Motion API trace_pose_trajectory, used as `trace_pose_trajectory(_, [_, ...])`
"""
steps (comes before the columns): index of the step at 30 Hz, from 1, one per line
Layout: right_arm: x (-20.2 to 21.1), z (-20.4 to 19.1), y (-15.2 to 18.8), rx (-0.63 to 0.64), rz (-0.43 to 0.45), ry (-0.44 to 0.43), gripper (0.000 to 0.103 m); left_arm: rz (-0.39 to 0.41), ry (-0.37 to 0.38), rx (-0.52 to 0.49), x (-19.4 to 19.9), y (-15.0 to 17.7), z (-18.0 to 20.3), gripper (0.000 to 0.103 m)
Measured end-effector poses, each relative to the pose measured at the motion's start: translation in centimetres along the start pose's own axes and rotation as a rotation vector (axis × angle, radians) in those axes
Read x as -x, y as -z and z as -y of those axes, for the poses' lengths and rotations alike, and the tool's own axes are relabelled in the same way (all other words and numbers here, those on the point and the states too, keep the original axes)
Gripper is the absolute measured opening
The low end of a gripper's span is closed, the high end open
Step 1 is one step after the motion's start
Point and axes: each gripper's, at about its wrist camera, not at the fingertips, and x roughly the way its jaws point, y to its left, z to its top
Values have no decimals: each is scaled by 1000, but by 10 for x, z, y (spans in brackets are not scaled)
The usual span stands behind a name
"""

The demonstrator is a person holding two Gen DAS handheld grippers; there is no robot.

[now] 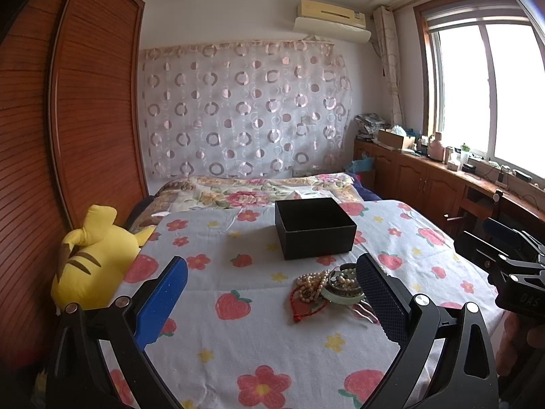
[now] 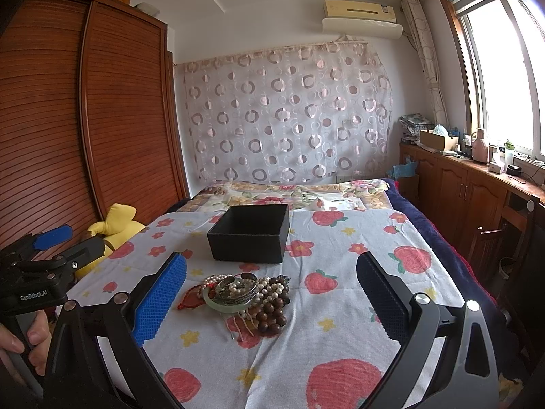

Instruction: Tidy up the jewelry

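Hovering both grippers wide open and empty, I have the jewelry pile (image 2: 243,298) heaped on the strawberry sheet (image 2: 340,341), at about 11 o'clock off my right gripper (image 2: 271,301) and 1 o'clock off my left gripper (image 1: 271,301); the black box (image 2: 250,233) sits just beyond at 12. My worry is tangling: pinching one strand could drag the beads, bangle and red cord along. How the pieces interlock, and the box's floor, I cannot make out.

Box: the open black cardboard box (image 2: 250,233) sat on the strawberry-print bedsheet (image 2: 340,310).
Jewelry: the tangled heap of bead necklaces and bangles (image 2: 243,294) lay just before it.
Toy: the yellow plush toy (image 1: 92,259) lay at the bed's left edge.
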Motion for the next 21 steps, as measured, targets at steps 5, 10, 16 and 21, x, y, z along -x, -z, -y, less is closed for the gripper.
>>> trace_pose_trajectory(5, [0, 0, 0, 0, 1, 0, 101, 0, 0, 0, 0, 0, 0, 95])
trace_pose_trajectory(10, [0, -1, 0, 0, 0, -1, 101, 2, 1, 0, 0, 0, 0, 95])
trace_pose_trajectory(16, [1, -3, -5, -1, -5, -2, 101, -10, 2, 1, 1, 2, 2, 95])
trace_pose_trajectory(21, [-5, -1, 0, 1, -34, -6, 101, -37, 10, 3, -9, 8, 2, 95])
